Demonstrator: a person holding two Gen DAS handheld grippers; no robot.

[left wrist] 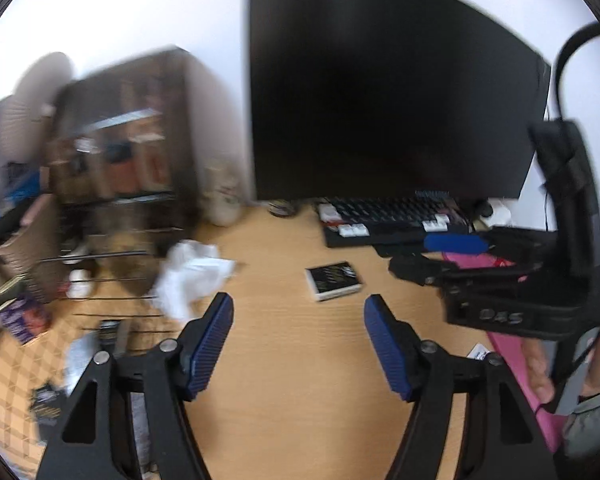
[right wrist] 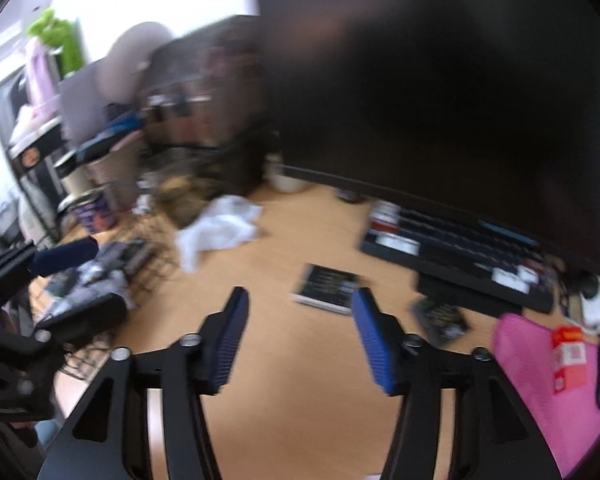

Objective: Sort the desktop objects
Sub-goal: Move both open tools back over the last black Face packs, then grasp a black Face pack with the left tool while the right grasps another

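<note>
Both views are motion-blurred. My left gripper (left wrist: 298, 312) is open and empty above the wooden desk (left wrist: 284, 380). My right gripper (right wrist: 298, 306) is open and empty too; it also shows at the right of the left wrist view (left wrist: 440, 258). A small black box (left wrist: 333, 280) lies on the desk ahead of the left gripper; in the right wrist view the box (right wrist: 328, 288) is just beyond the right fingertip. A second small black packet (right wrist: 444, 318) lies right of it. A crumpled white tissue (left wrist: 192, 276) lies left; it also shows in the right wrist view (right wrist: 220, 232).
A large dark monitor (left wrist: 380, 92) stands behind a black keyboard (left wrist: 392, 220). A wire tray (left wrist: 100, 312) with packets and a dark shelf unit (left wrist: 128, 140) fill the left. A pink cloth (right wrist: 540, 384) with a red-and-white box (right wrist: 568, 356) lies right. A white jar (left wrist: 222, 196) stands by the monitor.
</note>
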